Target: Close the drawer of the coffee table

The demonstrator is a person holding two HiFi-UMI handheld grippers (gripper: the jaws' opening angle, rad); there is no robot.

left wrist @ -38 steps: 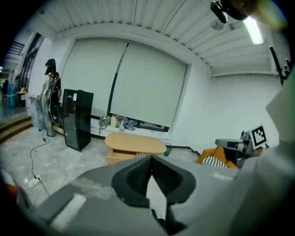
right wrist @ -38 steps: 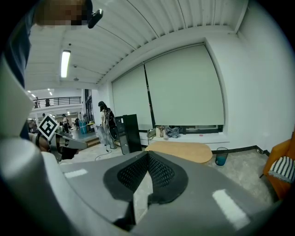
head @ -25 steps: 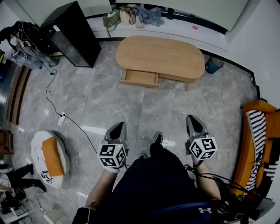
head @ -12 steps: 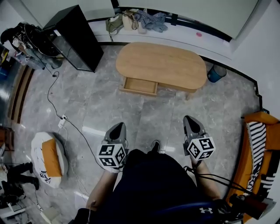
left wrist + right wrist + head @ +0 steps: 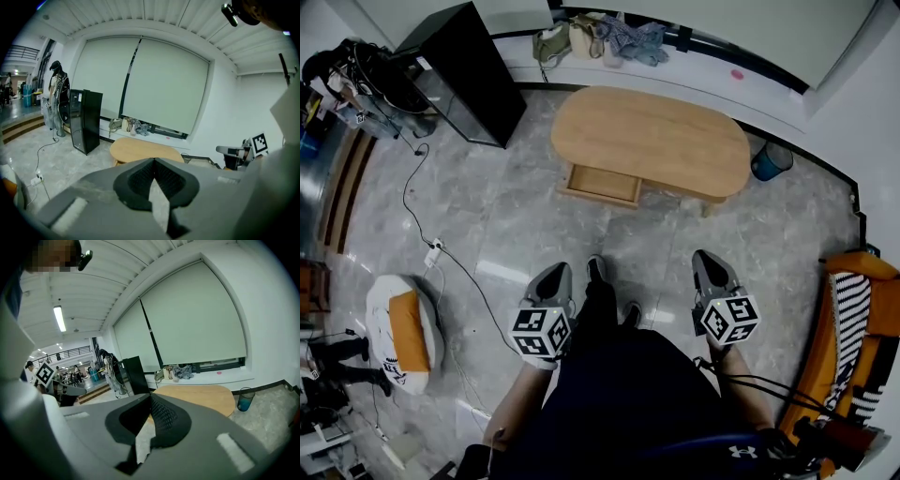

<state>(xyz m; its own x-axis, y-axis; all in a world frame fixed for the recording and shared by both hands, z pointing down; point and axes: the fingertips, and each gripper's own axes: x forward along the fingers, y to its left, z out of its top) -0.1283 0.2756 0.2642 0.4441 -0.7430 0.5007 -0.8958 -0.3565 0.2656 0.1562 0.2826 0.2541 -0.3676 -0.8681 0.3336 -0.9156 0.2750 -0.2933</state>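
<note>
An oval wooden coffee table (image 5: 652, 139) stands on the grey tiled floor ahead of me, also visible as the coffee table (image 5: 145, 150) and the coffee table (image 5: 201, 397). Its drawer (image 5: 602, 184) is pulled out at the near left side. My left gripper (image 5: 555, 277) and right gripper (image 5: 705, 262) are held low in front of my body, well short of the table, both shut and empty. The left gripper (image 5: 153, 161) and right gripper (image 5: 150, 398) jaw tips meet with nothing between them.
A black cabinet (image 5: 464, 75) stands left of the table. Bags and clothes (image 5: 600, 37) lie on the window ledge behind it. A blue bin (image 5: 771, 160) sits at the table's right end. An orange sofa (image 5: 853, 328) is at the right, a white-orange bag (image 5: 398, 333) and cable (image 5: 431, 251) at the left.
I have stepped forward: the table and drawer sit slightly nearer and lower in the head view. One foot now shows ahead between the grippers. Both grippers stay shut.
</note>
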